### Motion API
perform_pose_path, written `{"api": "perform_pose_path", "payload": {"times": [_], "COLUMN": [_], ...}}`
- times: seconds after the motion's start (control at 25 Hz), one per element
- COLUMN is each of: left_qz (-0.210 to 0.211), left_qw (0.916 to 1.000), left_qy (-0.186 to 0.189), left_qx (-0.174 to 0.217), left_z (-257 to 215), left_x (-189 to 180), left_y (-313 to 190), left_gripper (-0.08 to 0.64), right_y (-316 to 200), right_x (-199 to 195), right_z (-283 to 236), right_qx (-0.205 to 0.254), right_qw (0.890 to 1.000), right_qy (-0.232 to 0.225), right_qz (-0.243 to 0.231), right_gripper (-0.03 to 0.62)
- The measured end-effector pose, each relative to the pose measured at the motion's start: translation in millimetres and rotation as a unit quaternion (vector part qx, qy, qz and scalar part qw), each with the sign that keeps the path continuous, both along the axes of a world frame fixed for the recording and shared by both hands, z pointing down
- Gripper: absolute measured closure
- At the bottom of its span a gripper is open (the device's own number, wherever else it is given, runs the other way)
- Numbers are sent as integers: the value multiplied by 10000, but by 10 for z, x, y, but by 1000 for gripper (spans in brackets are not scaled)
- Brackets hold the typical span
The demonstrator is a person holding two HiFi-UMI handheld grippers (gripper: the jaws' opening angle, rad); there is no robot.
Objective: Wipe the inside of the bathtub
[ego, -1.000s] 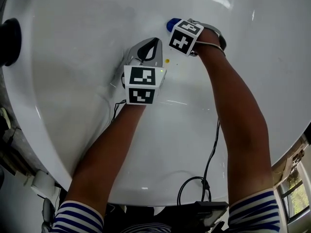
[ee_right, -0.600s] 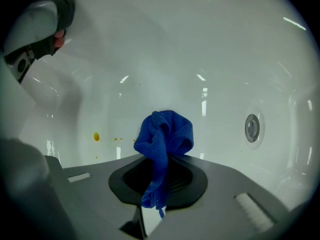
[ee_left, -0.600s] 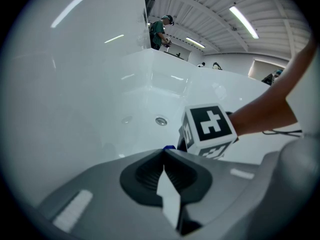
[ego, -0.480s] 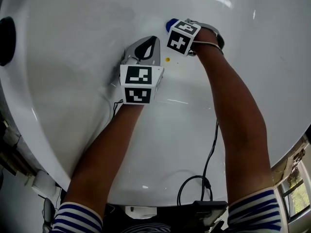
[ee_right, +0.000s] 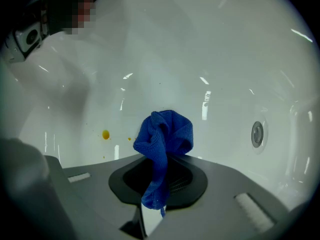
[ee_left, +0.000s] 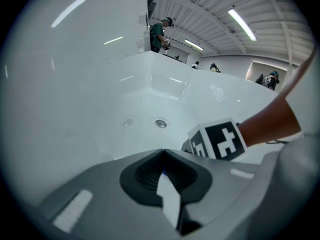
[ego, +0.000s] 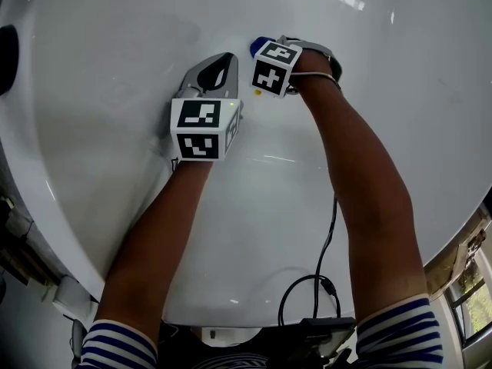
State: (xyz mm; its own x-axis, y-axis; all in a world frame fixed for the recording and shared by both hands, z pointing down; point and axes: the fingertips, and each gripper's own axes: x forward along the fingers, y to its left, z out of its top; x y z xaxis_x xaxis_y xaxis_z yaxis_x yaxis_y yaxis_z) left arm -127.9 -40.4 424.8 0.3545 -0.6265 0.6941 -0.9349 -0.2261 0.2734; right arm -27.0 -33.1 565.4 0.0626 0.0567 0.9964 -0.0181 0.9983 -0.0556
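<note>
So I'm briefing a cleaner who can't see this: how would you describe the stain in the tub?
Inside the white bathtub, find the blue cloth held in the right gripper. Left of it in the right gripper view sits a round orange-yellow drop, clearly bigger than the tiny specks beside it.

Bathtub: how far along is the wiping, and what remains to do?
Done: the right gripper is shut on the blue cloth, ready to wipe. In hand: the cloth is held close to the bathtub wall, beside a yellow stain; whether it touches the wall is unclear. Left: the stain and small specks near it are not wiped yet. The left gripper is shut and empty.
</note>
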Motion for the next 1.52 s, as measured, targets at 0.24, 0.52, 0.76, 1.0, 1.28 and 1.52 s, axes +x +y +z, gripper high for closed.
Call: {"api": "perform_pose_path", "payload": {"times": [0.24,0.52,0.76,1.0,1.28,1.52], "left_qz": [-42,-47,-47,-61,-84,-111], "left_qw": [9999,9998,9997,9996,9993,9990], "left_qy": [112,170,221,271,361,421], "left_qx": [53,13,8,29,26,9], "left_z": [-36,-37,-63,-94,-99,-136], "left_x": [15,11,7,22,60,-28], "left_y": [-31,-38,-46,-28,-66,-14], "left_gripper": [557,557,557,557,557,557], "right_y": [23,214,418,693,1040,1472], "right_x": [11,-9,-20,-6,25,-79], "right_z": [-9,-9,-21,-32,-23,-51], "right_qx": [22,28,-2,-20,-115,-259], "right_qw": [10000,9994,9990,9980,9971,9964], "right_qy": [-64,-57,-77,-85,-47,22], "right_qz": [-60,-337,-448,-628,-749,-811], "right_gripper": [540,540,541,540,541,540]}}
